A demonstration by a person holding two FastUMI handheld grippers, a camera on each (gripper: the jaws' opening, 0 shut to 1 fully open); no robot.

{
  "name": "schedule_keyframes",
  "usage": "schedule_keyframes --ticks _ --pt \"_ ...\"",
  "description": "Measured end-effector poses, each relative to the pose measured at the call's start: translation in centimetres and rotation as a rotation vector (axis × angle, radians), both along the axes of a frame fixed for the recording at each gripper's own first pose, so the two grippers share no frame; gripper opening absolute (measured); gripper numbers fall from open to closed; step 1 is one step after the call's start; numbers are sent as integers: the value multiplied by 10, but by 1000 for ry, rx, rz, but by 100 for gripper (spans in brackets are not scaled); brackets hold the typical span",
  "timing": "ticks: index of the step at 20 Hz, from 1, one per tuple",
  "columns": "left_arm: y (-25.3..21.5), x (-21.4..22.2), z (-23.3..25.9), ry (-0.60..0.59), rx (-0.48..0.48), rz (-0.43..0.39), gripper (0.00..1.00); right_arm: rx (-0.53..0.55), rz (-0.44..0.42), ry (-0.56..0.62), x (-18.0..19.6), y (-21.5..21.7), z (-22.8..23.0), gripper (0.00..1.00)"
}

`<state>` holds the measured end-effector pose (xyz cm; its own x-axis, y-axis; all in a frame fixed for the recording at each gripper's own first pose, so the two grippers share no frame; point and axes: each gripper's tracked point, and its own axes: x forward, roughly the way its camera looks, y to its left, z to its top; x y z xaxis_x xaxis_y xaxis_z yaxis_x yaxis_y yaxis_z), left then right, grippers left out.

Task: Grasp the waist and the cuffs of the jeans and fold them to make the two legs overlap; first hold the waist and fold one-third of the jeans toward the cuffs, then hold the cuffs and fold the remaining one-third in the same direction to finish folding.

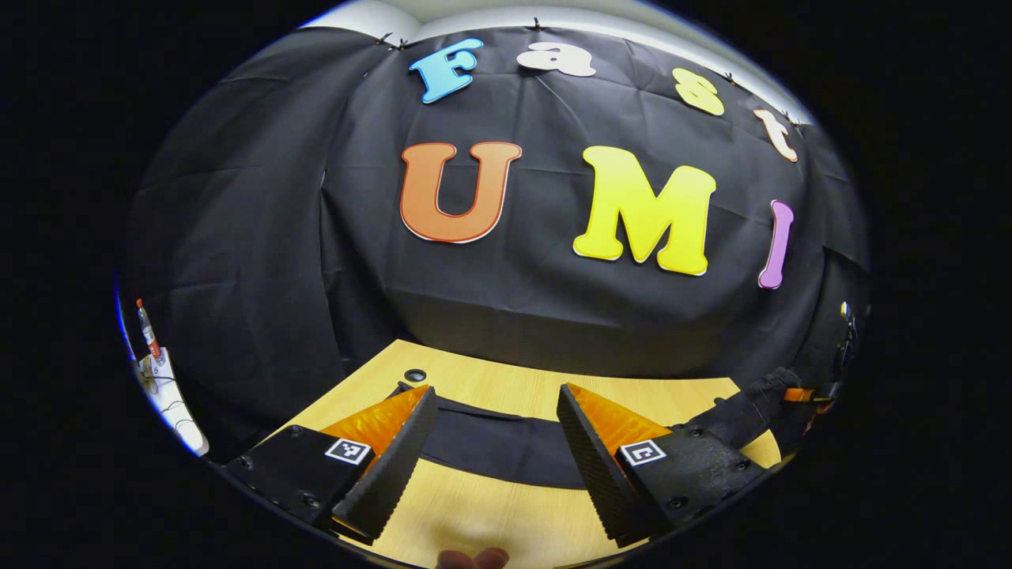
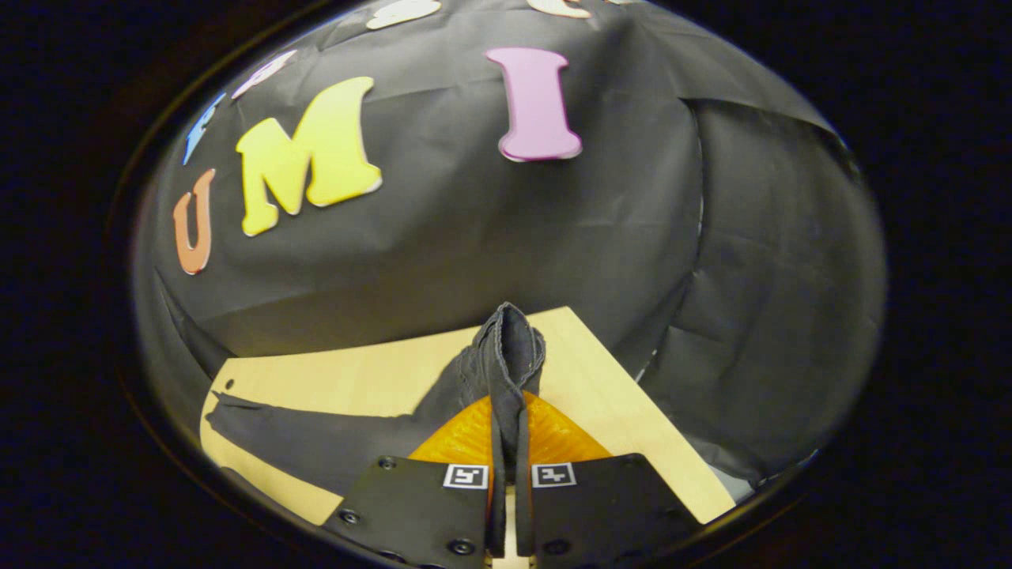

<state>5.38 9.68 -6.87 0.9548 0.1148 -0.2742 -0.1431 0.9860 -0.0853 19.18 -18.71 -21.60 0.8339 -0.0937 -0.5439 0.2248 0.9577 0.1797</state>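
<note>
Right jaws clamp jeans (image 2: 506,348), waist unclear

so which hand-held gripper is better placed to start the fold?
Right. The right hand-held gripper is already shut on an end of the jeans, lifting it. The left hand-held gripper is open above them.

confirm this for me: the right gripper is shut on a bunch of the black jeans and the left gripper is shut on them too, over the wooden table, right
Not quite. The right gripper is shut on a bunched edge of the black jeans, but the left gripper is open: in the left gripper view its fingers stand wide apart over the wooden table, with the jeans lying beyond them, ungrasped.
</note>
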Motion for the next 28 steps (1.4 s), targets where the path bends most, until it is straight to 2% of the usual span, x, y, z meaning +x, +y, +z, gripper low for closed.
schedule_keyframes --ticks 4,6,8,12,16,18,19,22,26,27,28 --pt "27 -9 -4 -9 -33 -5 99 -36 93 -42 3 92 42 6" --pt "46 -15 -6 -17 -51 10 98 -52 149 -61 7 146 51 2" --pt "65 -22 -8 -22 -75 28 98 -66 195 -76 13 199 54 6" --pt "104 -40 -19 -12 -120 83 99 -102 263 -66 24 293 38 6" --pt "140 -55 -30 0 -133 135 99 -133 347 -26 29 376 -3 6" --pt "157 -63 -36 9 -137 159 99 -162 384 26 25 404 -38 2" --pt "164 -66 -39 13 -140 171 99 -176 399 56 23 418 -56 6" --pt "184 -75 -45 25 -138 200 99 -242 450 106 24 447 -103 5" --pt "197 -83 -49 35 -126 221 99 -306 498 157 20 468 -143 5" --pt "199 -85 -52 44 -120 220 99 -310 511 168 17 472 -149 9" --pt "200 -87 -55 55 -113 218 99 -294 543 178 15 478 -156 7"
